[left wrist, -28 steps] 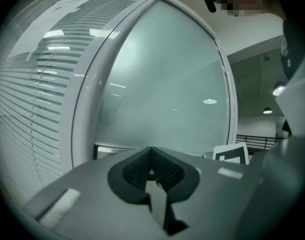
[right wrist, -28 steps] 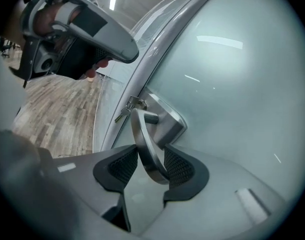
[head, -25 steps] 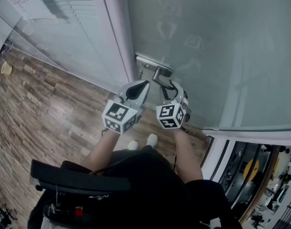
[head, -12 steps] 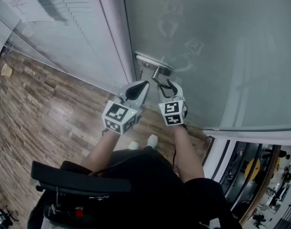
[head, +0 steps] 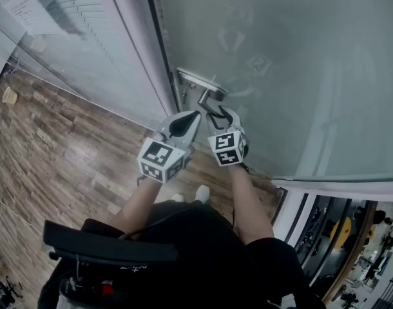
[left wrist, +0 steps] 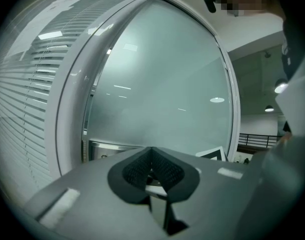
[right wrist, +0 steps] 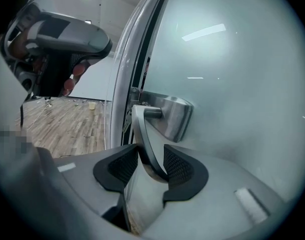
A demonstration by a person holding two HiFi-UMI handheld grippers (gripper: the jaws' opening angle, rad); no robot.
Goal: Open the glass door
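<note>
**Right gripper.** Your right gripper (right wrist: 150, 160) is clenched on the curved brushed-metal lever handle (right wrist: 142, 129). In the right gripper view the lever runs down between the two black ribbed pads (right wrist: 178, 165), and both appear to bear on it.

**Handle and door.** From the jaws the lever rises toward twelve o'clock to its spindle on the rectangular metal backplate (right wrist: 176, 115). The backplate is fixed to the frosted glass door (right wrist: 232, 79). The lever hangs well off level in that view, which reads as a handle pressed down, though your gripper's own tilt may account for part of this.

**Door edge.** At eleven o'clock from the backplate, a narrow dark gap (right wrist: 145, 69) shows between the door's edge and the white door frame (right wrist: 120, 79). The head view shows the same dark line along that edge. Judge from this that the latch is free and the door stands just off its frame, by no more than a crack.

**Left gripper.** Your left gripper (left wrist: 152, 156) sits at nine o'clock of the right one, just beside it. Its jaws are closed together on nothing, apart from the door.

**Surroundings.** Beyond the left gripper in the head view lie the slatted white blinds (head: 74, 31) toward ten o'clock and the brown wood-plank floor (head: 61, 147) toward nine o'clock.

**Left to do.** You have yet to swing the door through nearly all of its arc, then let go of the lever.
</note>
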